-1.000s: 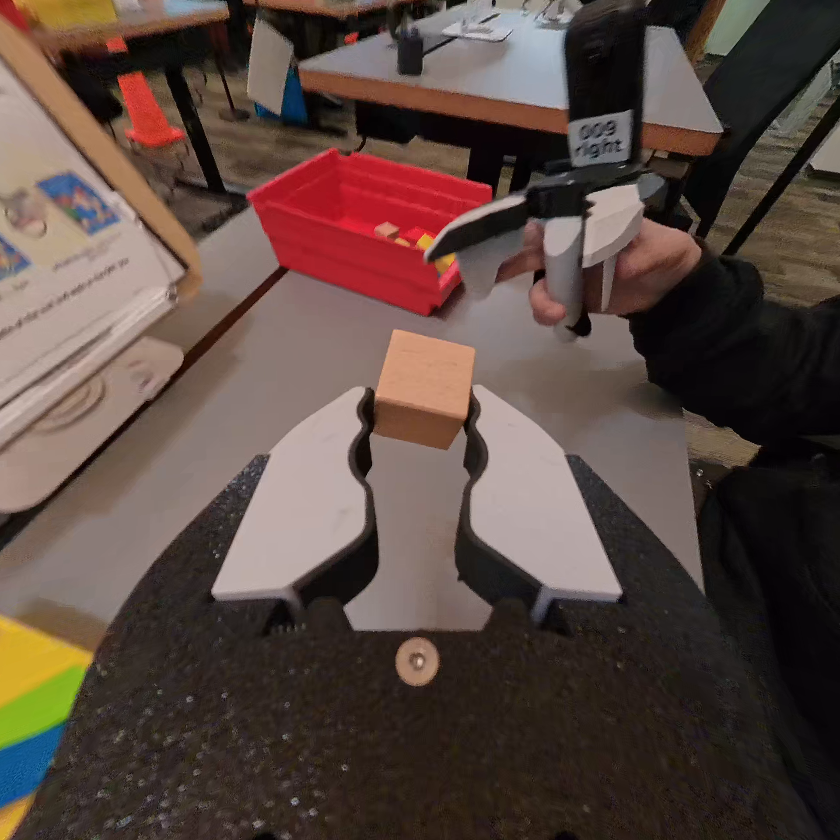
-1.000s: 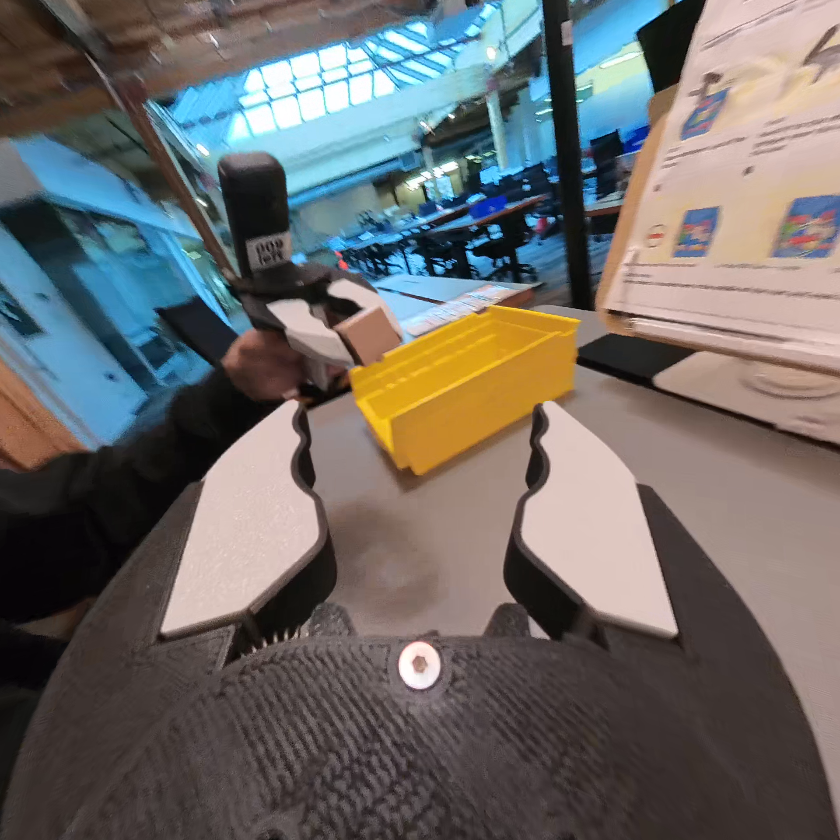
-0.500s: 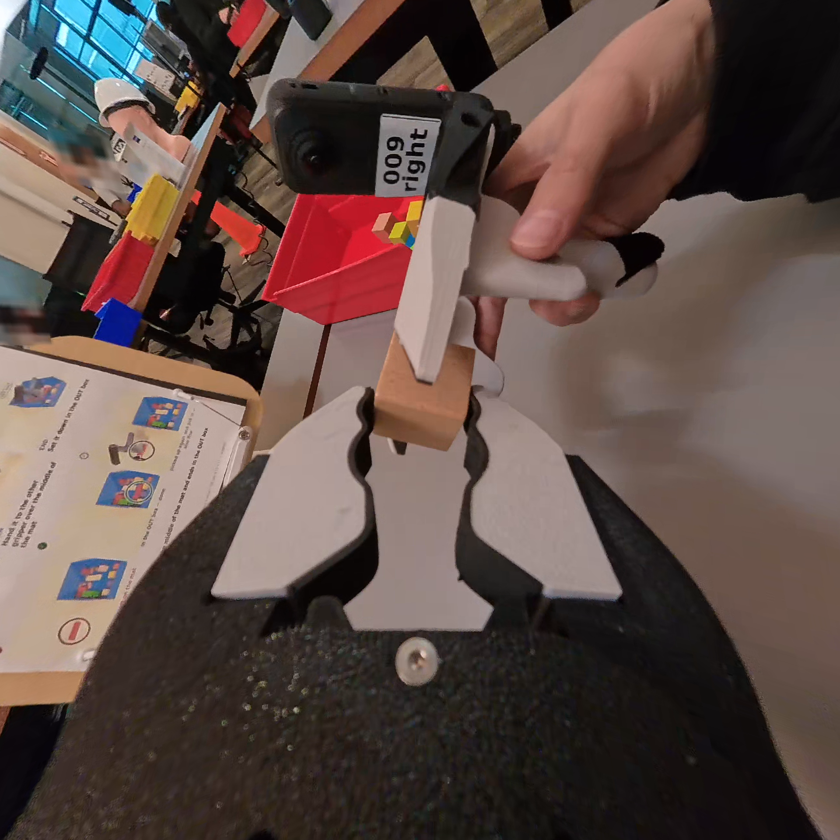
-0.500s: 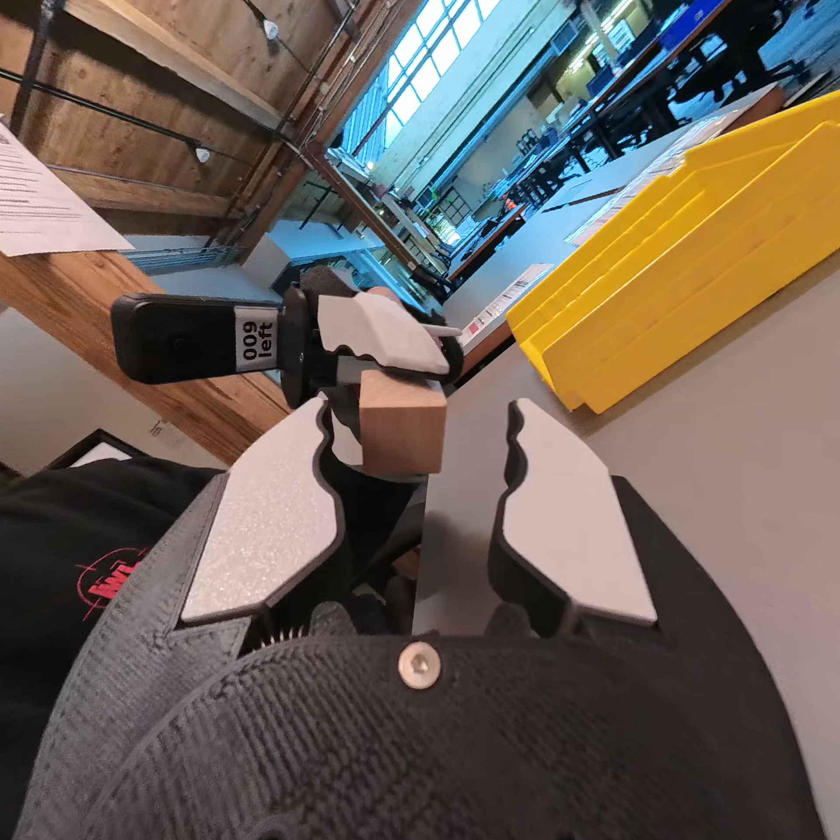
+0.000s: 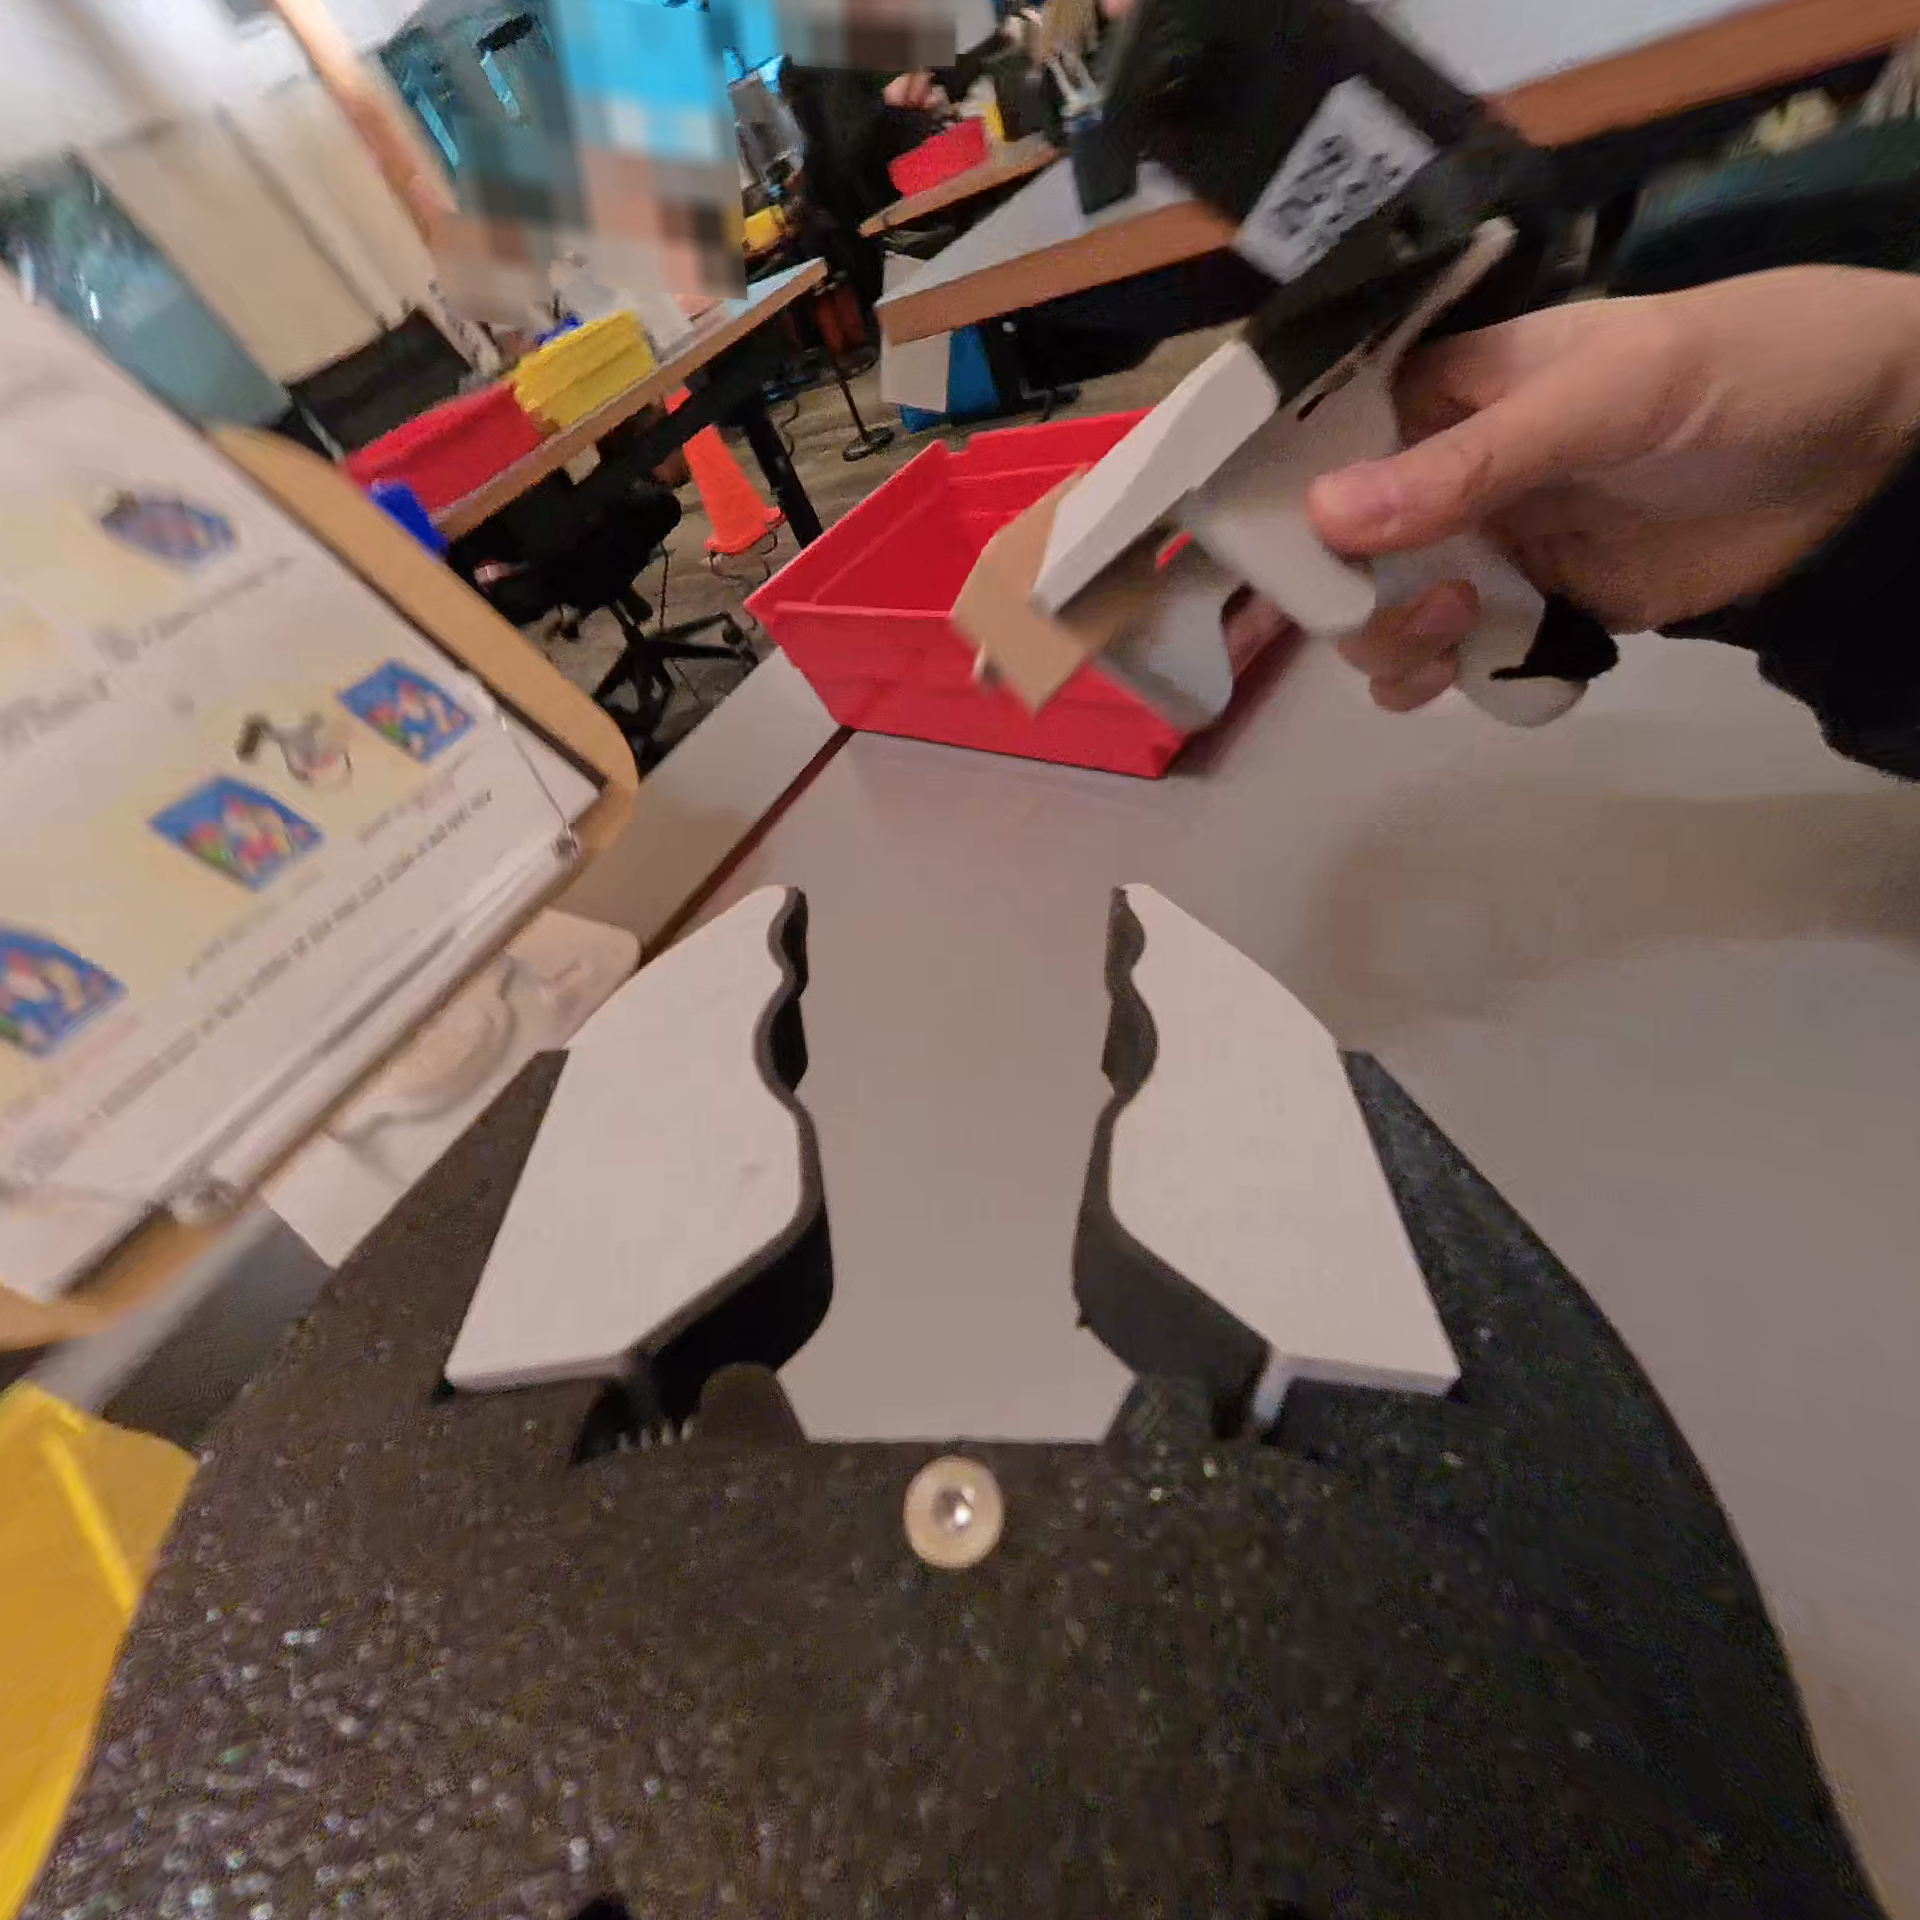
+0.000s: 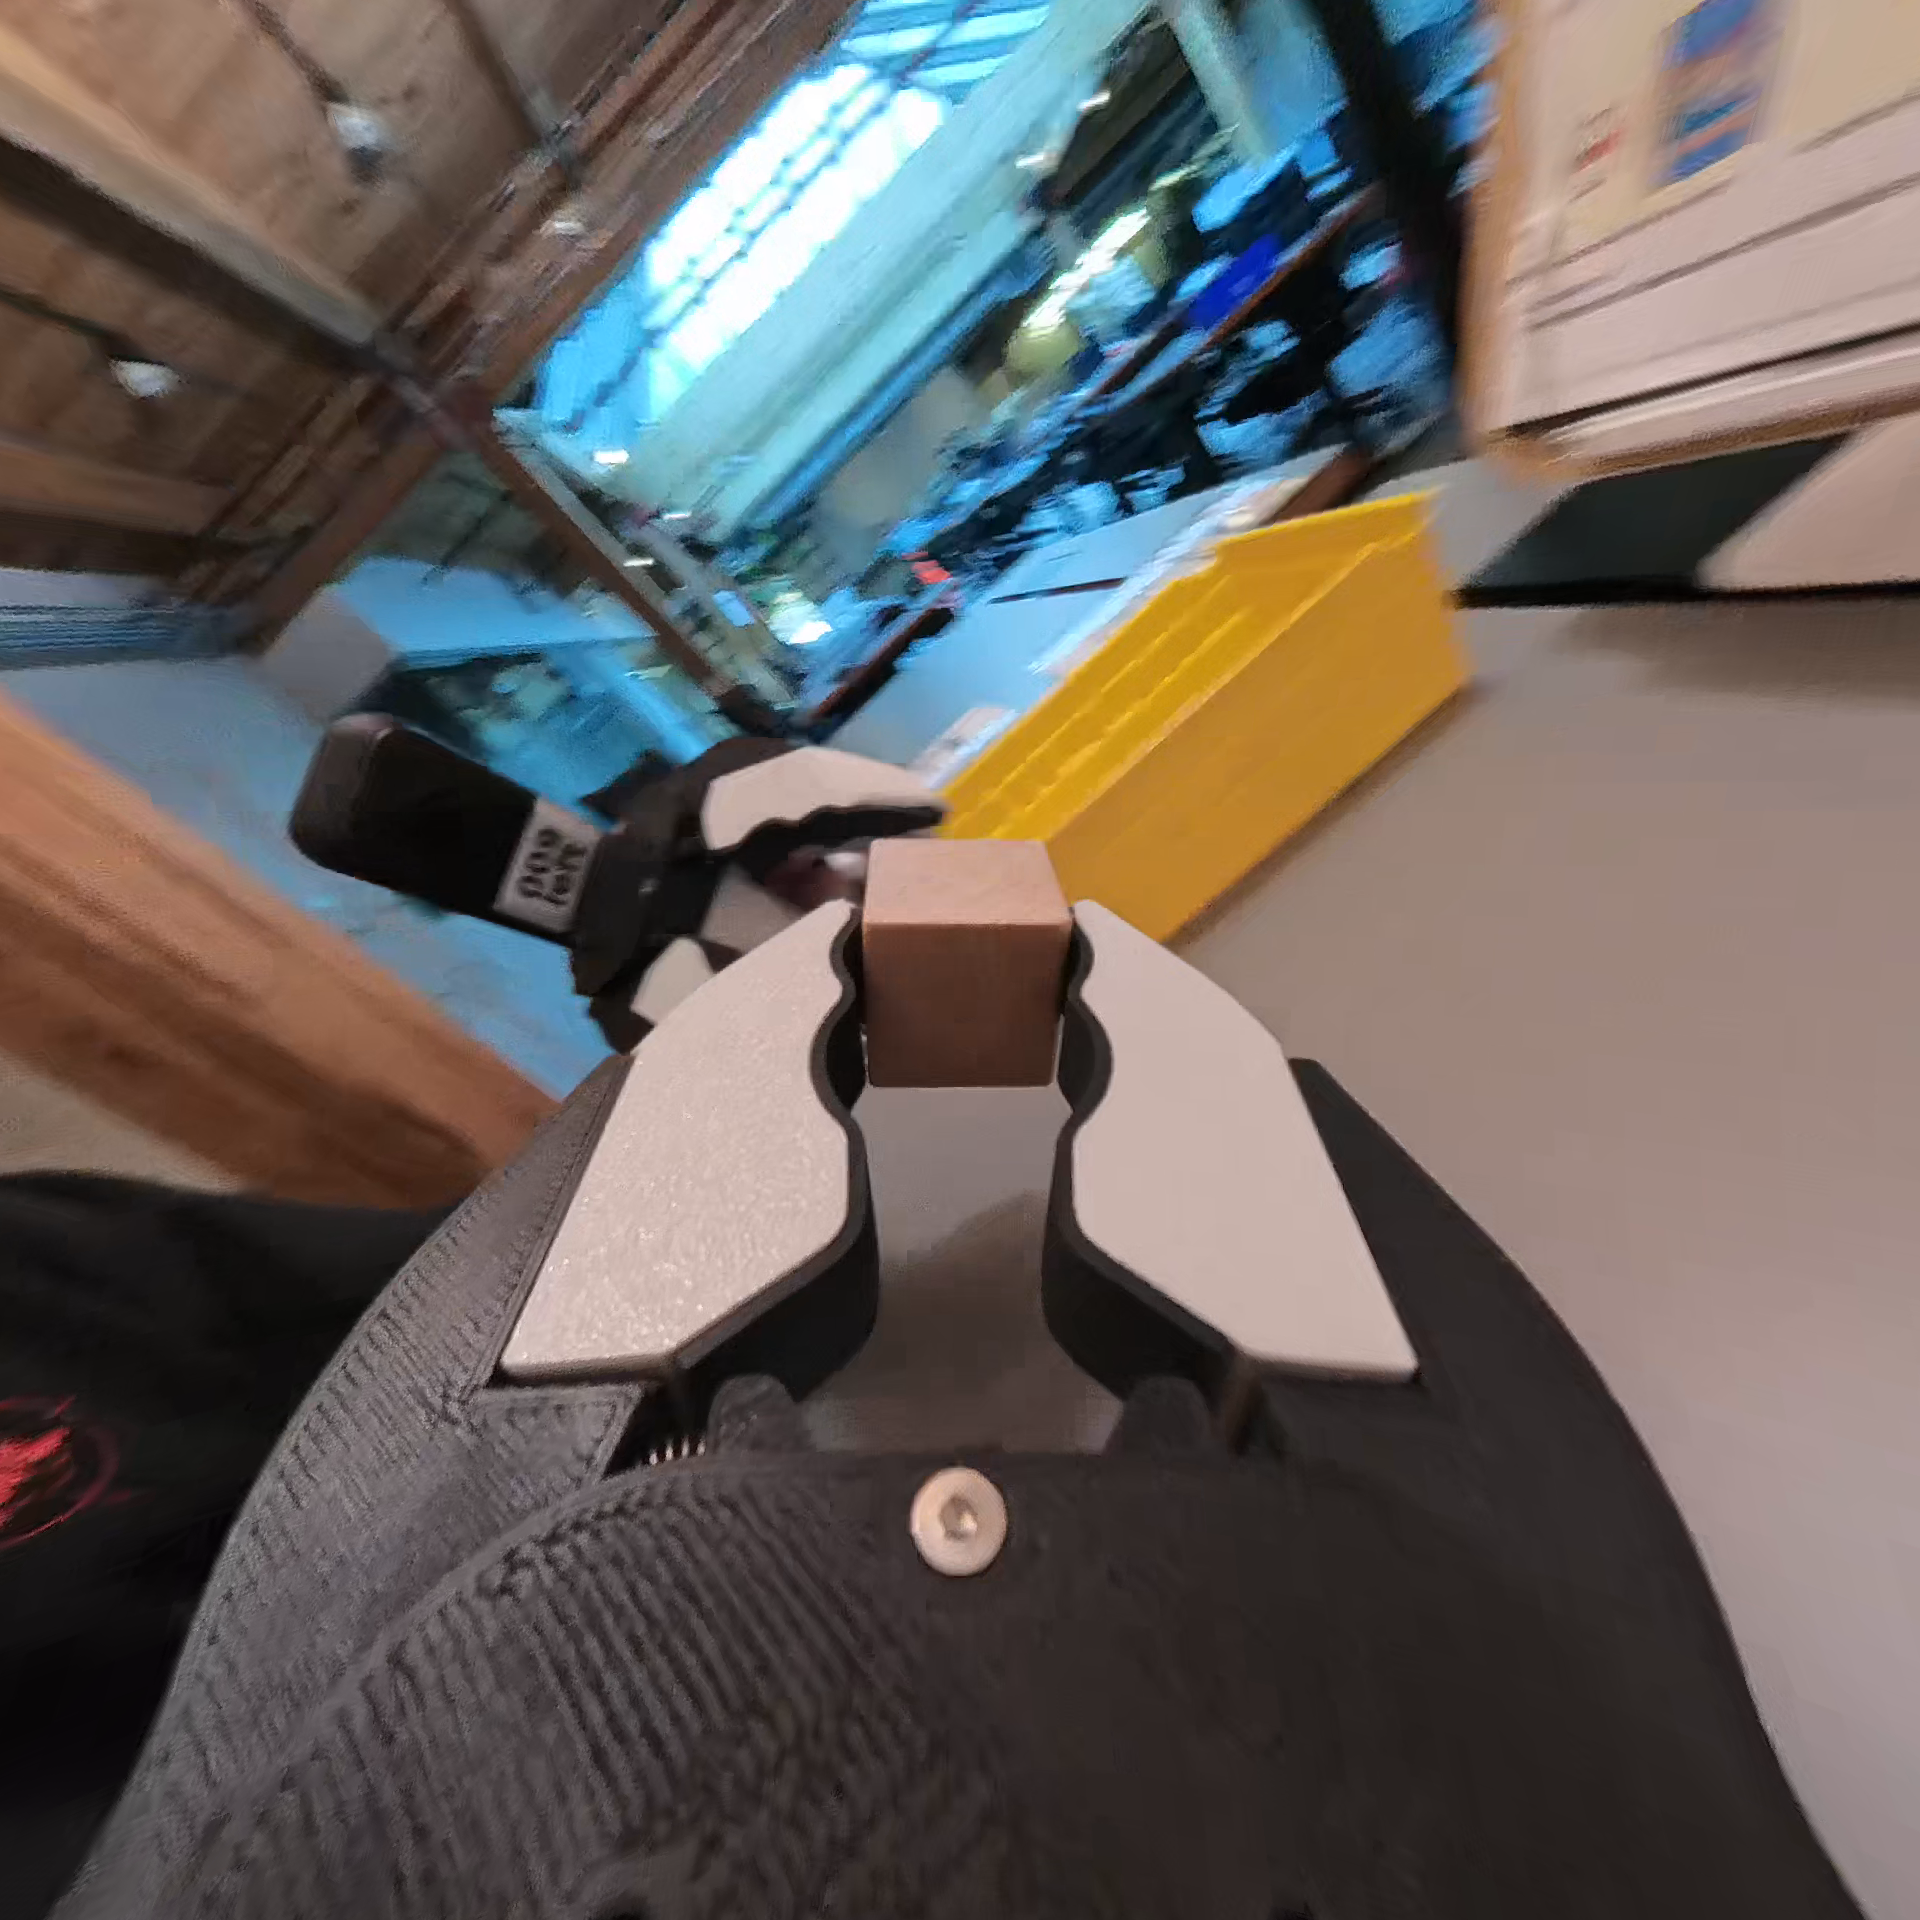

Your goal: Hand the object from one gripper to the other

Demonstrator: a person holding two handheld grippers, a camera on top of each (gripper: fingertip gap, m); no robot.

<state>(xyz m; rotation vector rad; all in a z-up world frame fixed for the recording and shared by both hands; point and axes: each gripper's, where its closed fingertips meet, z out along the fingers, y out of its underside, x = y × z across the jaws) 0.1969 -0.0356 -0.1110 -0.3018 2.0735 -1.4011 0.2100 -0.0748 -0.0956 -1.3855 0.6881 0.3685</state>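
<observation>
A plain wooden cube (image 6: 961, 966) sits between the tips of my right gripper (image 6: 964, 971), and both pads press on its sides. The left wrist view shows the same cube (image 5: 1023, 613) in the right gripper (image 5: 1117, 582), held by a hand above the grey table in front of the red bin. My left gripper (image 5: 956, 935) is open with nothing between its fingers, only bare grey table (image 5: 1351, 883) behind them. The right wrist view shows the left gripper (image 6: 810, 821) just beyond the cube, its jaws apart.
A red bin (image 5: 966, 613) with small blocks stands at the table's far edge. A yellow bin (image 6: 1236, 707) stands on the table in the right wrist view. An instruction board on a stand (image 5: 260, 831) is at the left. Other tables and a person are in the background.
The cube passed from my left gripper to my right. The right gripper shut on it, the left opened, and the two grippers drew apart.
</observation>
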